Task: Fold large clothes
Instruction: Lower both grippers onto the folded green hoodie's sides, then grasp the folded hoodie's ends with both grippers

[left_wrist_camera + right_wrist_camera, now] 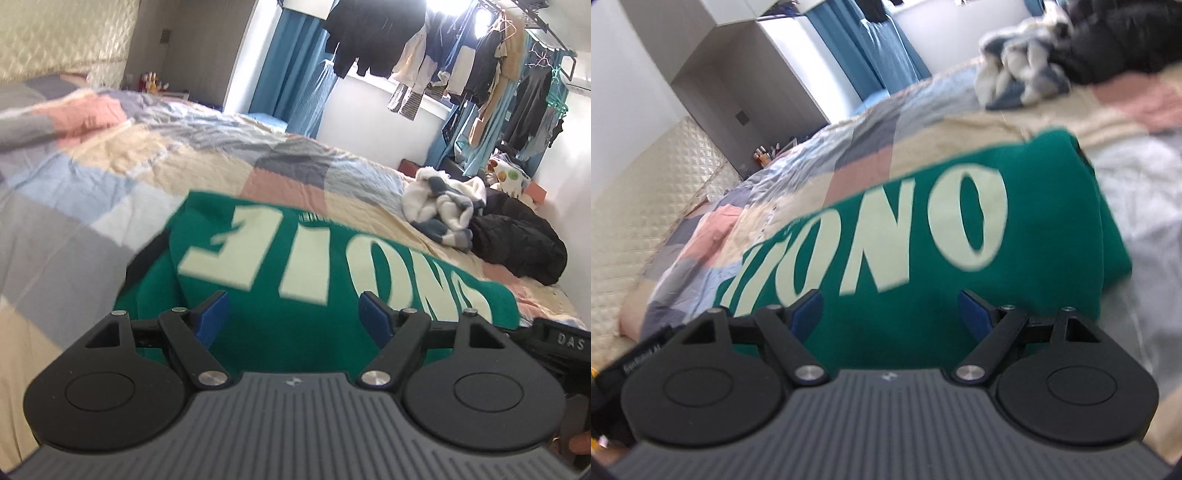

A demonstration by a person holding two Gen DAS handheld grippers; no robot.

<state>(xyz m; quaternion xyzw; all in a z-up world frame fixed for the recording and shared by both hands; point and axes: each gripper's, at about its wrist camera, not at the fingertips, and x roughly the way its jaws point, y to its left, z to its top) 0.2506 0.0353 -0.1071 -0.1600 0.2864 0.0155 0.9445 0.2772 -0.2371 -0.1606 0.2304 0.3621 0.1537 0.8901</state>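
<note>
Green sweatshirt [303,280] lies folded near the bed's [110,166] near edge. My left gripper [293,314] and right gripper [892,314] hover over it, fingers spread wide, holding nothing. Grab only the top layer and the fold probably slides apart.

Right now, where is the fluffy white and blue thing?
The fluffy white-and-blue garment lies crumpled on the patchwork bedspread, beyond the green sweatshirt, touching the black jacket; upper right in both views.
</note>
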